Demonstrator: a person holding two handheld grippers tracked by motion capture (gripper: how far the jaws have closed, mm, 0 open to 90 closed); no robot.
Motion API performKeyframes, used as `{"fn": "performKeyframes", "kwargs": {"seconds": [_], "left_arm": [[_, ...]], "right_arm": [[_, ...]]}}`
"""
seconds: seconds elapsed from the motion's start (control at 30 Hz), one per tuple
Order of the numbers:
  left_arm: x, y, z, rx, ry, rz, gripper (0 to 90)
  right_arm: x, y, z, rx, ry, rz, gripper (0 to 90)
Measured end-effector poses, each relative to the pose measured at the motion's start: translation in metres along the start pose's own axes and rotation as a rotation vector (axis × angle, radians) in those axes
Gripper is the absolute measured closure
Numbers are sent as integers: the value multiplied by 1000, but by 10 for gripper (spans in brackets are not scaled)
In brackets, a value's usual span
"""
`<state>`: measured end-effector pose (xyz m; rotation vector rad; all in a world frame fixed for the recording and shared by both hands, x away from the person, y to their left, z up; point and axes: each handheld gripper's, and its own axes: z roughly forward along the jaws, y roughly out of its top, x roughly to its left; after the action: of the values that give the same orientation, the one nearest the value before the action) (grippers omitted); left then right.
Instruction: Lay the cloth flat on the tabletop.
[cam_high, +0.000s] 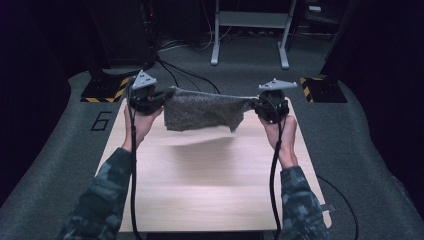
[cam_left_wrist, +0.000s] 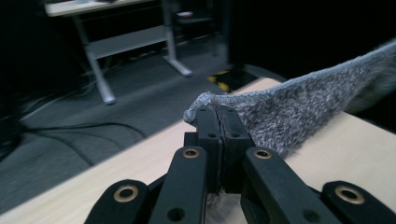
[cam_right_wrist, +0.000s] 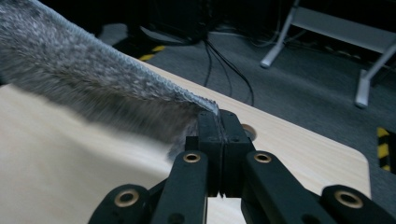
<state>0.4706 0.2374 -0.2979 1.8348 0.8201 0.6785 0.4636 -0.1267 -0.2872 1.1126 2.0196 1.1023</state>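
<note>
A grey fuzzy cloth (cam_high: 202, 111) hangs stretched in the air above the far half of the wooden table (cam_high: 210, 185). My left gripper (cam_high: 161, 98) is shut on the cloth's left corner; in the left gripper view the jaws pinch the cloth (cam_left_wrist: 289, 109) at that gripper's (cam_left_wrist: 218, 114) tips. My right gripper (cam_high: 256, 106) is shut on the right corner, and in the right gripper view the cloth (cam_right_wrist: 88, 77) runs off to the upper left from that gripper's (cam_right_wrist: 218, 116) closed jaws. The cloth's lower edge dangles free above the tabletop.
Grey carpet surrounds the table. A white desk frame (cam_high: 250, 30) stands beyond it, with black cables (cam_high: 185, 75) on the floor. Yellow-black striped base plates (cam_high: 105, 90) sit at the far left and far right (cam_high: 320, 87). A small round hole (cam_right_wrist: 249, 132) marks the tabletop near the right corner.
</note>
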Motion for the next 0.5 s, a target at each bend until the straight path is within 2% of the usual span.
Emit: {"fn": "performKeyframes", "kwargs": {"seconds": [0.03, 0.07, 0.1, 0.13, 0.2, 0.23, 0.27, 0.3, 0.37, 0.4, 0.43, 0.5], "left_arm": [[-8, -14, -4, 13, -7, 15, 890], [-14, -32, -7, 30, -30, 8, 888], [-14, -32, -7, 30, -30, 8, 885], [-27, -76, -8, 73, -73, -8, 882], [-39, -120, -4, 153, -119, -37, 852], [-45, -140, -2, 178, -150, -70, 791], [-45, -140, -2, 178, -150, -70, 750], [-53, -172, 1, 255, -172, -84, 648], [-58, -195, 2, 292, -197, -140, 529], [-59, -201, 1, 302, -189, -162, 448], [-60, -205, -1, 297, -207, -190, 379], [-58, -206, -9, 275, -202, -203, 325]], "right_arm": [[5, -9, -6, 4, -5, -21, 892], [10, -20, -11, 6, 14, -36, 885], [10, -20, -11, 6, 14, -36, 885], [24, -59, -16, 29, 57, -51, 879], [36, -96, -13, 88, 79, -61, 866], [41, -117, -9, 115, 94, -58, 841], [46, -137, -4, 157, 113, -46, 804], [49, -155, 2, 190, 124, -34, 755], [55, -182, 12, 250, 161, -22, 664], [55, -192, 15, 260, 168, -10, 599], [53, -198, 17, 257, 203, 1, 551], [49, -202, 16, 242, 247, 56, 425]]}}
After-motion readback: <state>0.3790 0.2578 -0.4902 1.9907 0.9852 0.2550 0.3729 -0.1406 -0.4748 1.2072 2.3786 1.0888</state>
